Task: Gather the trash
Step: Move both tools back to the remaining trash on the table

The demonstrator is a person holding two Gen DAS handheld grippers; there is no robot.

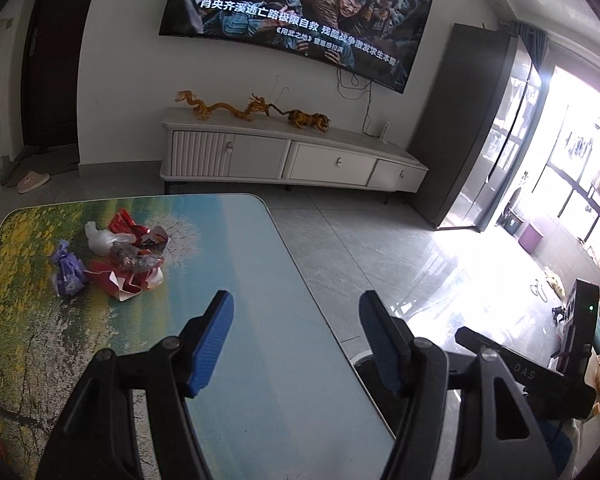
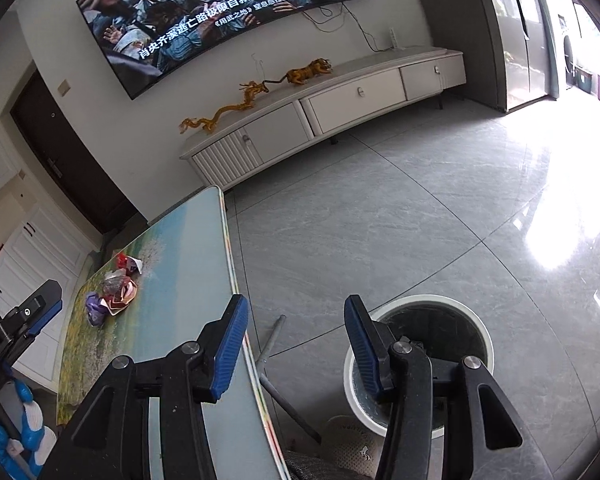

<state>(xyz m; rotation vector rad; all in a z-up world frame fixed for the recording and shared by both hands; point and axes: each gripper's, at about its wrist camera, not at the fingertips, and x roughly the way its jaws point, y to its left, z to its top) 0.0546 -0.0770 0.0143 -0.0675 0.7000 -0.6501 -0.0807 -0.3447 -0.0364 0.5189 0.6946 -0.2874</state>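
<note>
A pile of trash [image 1: 120,256] lies on the landscape-printed table [image 1: 236,264]: red wrappers, a white plastic bag [image 1: 100,238], a clear crumpled wrapper and a purple packet [image 1: 69,270]. The pile also shows in the right wrist view [image 2: 114,294]. My left gripper [image 1: 296,316] is open and empty over the table's near right part, short of the pile. My right gripper [image 2: 296,320] is open and empty beside the table's right edge, above a white round bin [image 2: 472,320] with a dark liner on the floor.
A white TV cabinet [image 1: 292,156] with gold dragon and tiger figures stands under a wall TV [image 1: 300,16]. A dark cabinet [image 1: 476,128] is at right. Grey tile floor [image 2: 380,216] lies right of the table. Metal table legs [image 2: 272,340] show beside the bin.
</note>
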